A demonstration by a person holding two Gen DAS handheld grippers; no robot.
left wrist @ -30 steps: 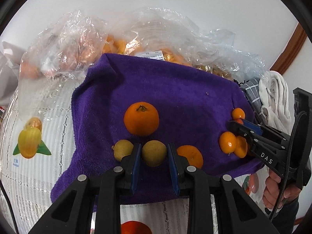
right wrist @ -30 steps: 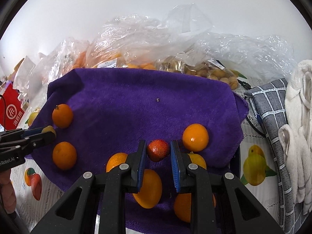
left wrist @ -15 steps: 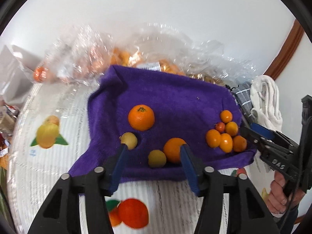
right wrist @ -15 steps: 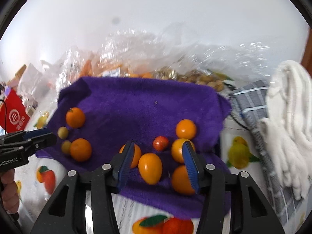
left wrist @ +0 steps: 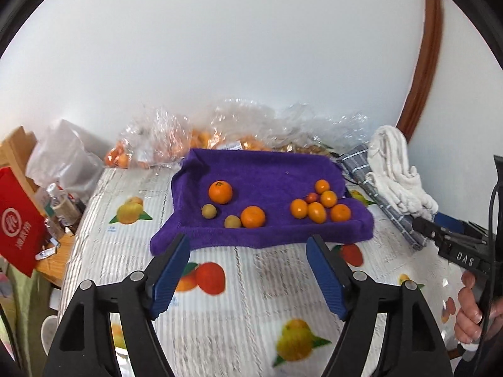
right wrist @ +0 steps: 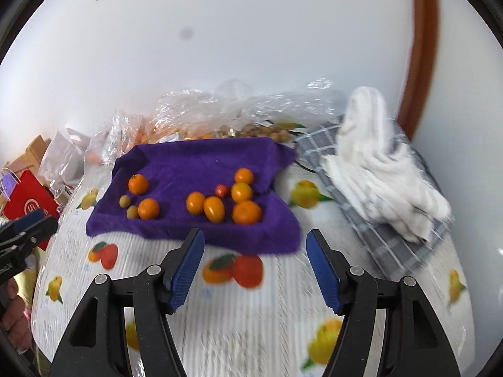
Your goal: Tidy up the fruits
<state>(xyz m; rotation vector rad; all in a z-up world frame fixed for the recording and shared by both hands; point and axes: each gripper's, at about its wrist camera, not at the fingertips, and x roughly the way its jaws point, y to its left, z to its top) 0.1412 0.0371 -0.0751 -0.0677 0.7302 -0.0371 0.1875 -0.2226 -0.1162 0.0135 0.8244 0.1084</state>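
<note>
Purple towel [left wrist: 270, 172] holds all the fruit, ahead of both tongs. Left tongs [left wrist: 248, 267] and right tongs [right wrist: 254, 264] are opening wide, nothing between them. Left group [left wrist: 232, 207] is nearer the left tongs, right group [right wrist: 224, 199] nearer the right.
</note>
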